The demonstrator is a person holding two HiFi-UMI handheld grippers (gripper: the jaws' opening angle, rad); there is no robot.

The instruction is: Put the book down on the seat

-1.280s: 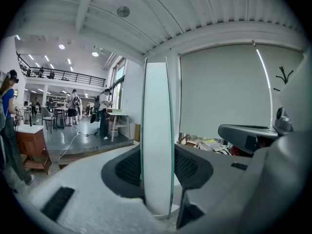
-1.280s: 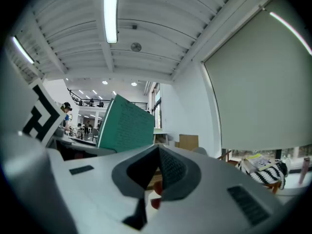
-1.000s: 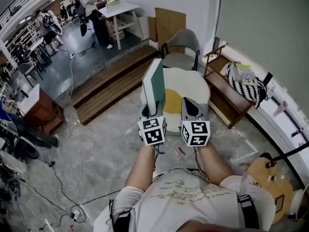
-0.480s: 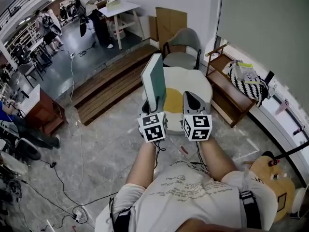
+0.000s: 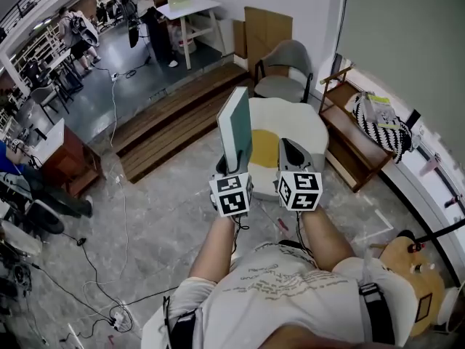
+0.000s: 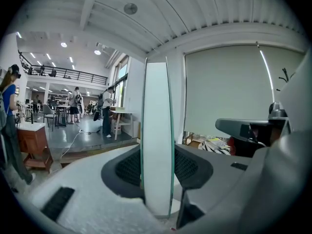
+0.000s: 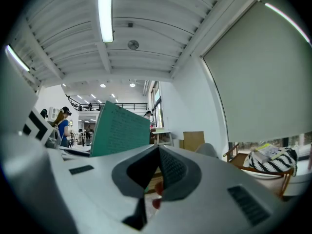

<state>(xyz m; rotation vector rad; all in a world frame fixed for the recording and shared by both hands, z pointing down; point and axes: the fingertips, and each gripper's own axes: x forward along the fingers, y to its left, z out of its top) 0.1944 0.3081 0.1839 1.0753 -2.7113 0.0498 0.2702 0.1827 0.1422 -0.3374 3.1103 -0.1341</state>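
Holding the book upright short of the seat

The left tongs [image 5: 234, 167] grip the book [image 5: 235, 126] by its lower edge, and it stands on end above them. In the left gripper view the 2 dark pads press on either side of the pale page edge [image 6: 157, 130], so these tongs [image 6: 157, 172] are clamped on the book at a middling width. Its green cover faces 3 o'clock, toward the right tongs [image 5: 289, 148], and shows as a green slab at 10 o'clock in the right gripper view [image 7: 119, 130].

The right tongs [image 7: 157, 167] are empty, with their pads drawn together at the tips. They sit just beside the left pair, and both point toward 12 o'clock in the head view.

The seat [image 5: 298, 126] is a round, cream piece with a yellow patch [image 5: 263, 148] in the middle, at 12 o'clock from the 2 tongs. The book is up in the air and not resting on it. From the head view it overlaps the seat's 9 o'clock edge.

A grey chair [image 5: 288, 67] stands beyond the seat at 12 o'clock. At 3 o'clock from the seat, a wooden rack [image 5: 349, 147] carries a striped bag [image 5: 381, 126]. Wooden steps [image 5: 167, 122] run at 10 o'clock, with people [image 5: 142, 6] standing farther off on the grey floor [image 5: 145, 217].
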